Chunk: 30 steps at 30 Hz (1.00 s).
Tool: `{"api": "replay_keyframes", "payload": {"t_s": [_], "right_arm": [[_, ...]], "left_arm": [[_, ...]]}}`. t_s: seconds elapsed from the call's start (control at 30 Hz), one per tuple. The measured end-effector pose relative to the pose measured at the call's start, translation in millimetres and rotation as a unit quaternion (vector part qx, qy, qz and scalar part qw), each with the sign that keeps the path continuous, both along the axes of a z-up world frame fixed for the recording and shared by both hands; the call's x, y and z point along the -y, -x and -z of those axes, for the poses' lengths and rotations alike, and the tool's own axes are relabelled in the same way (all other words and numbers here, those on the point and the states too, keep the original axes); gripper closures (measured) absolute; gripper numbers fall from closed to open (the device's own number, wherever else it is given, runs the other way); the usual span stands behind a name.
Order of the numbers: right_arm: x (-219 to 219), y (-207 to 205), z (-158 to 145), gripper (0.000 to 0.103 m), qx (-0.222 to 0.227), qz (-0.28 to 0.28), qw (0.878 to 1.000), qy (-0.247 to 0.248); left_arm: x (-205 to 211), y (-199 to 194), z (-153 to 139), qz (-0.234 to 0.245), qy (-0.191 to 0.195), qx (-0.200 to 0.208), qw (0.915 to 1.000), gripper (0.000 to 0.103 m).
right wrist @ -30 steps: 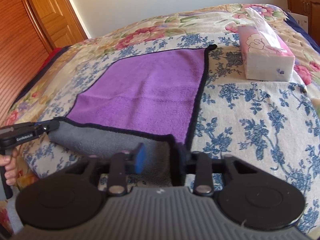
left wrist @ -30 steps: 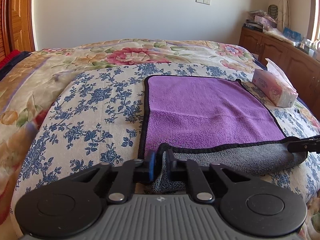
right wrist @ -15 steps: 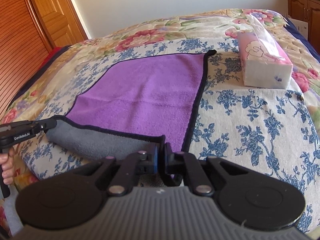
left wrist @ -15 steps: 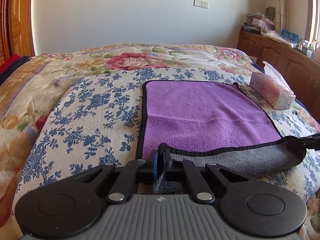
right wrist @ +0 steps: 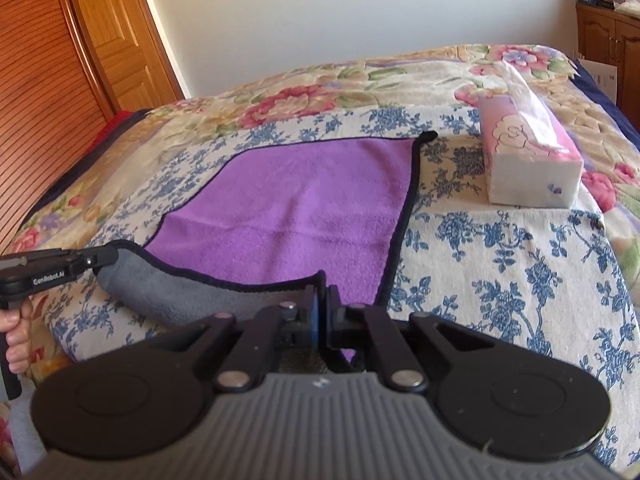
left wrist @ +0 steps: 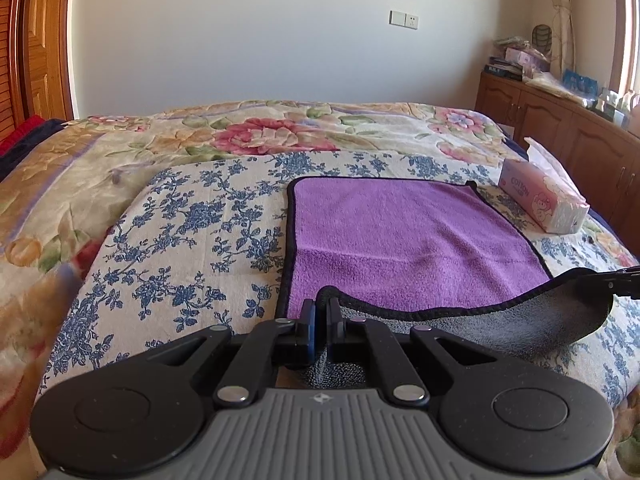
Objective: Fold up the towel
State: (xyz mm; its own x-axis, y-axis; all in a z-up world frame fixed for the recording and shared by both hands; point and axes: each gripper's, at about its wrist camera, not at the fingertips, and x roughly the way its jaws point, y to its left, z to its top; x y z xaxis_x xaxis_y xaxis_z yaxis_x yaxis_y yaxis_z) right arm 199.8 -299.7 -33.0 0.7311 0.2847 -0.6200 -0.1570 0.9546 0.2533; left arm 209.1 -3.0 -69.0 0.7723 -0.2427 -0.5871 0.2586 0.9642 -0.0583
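Left gripper (left wrist: 320, 312) clamped on towel (left wrist: 400, 240) near-left corner; right gripper (right wrist: 321, 304) clamped on near-right corner. Near hem lifted off bed (left wrist: 180, 240), grey underside showing; corner tips hidden between pads.

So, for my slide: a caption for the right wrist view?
Both grippers, right and left, pinch the towel's near corners, gray underside showing, tissue box beside it.
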Motion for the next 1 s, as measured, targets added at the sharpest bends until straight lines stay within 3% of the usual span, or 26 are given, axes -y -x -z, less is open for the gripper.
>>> {"api": "replay_keyframes", "payload": {"t_s": [0.6,1.0], "right_arm": [[1.3,-7.5,-11.9,0.099,0.055,0.0,0.998,0.004],[-2.9,-21.8,-27.5,0.099,0.093,-0.016,0.995,0.036]], "left_arm": [[12.4,-7.7,-17.7,0.009,0.018,0.038,0.9991,0.097],[21.2,-22.5,-28.6,0.012,0.012,0.048,0.9987,0.098]]}}
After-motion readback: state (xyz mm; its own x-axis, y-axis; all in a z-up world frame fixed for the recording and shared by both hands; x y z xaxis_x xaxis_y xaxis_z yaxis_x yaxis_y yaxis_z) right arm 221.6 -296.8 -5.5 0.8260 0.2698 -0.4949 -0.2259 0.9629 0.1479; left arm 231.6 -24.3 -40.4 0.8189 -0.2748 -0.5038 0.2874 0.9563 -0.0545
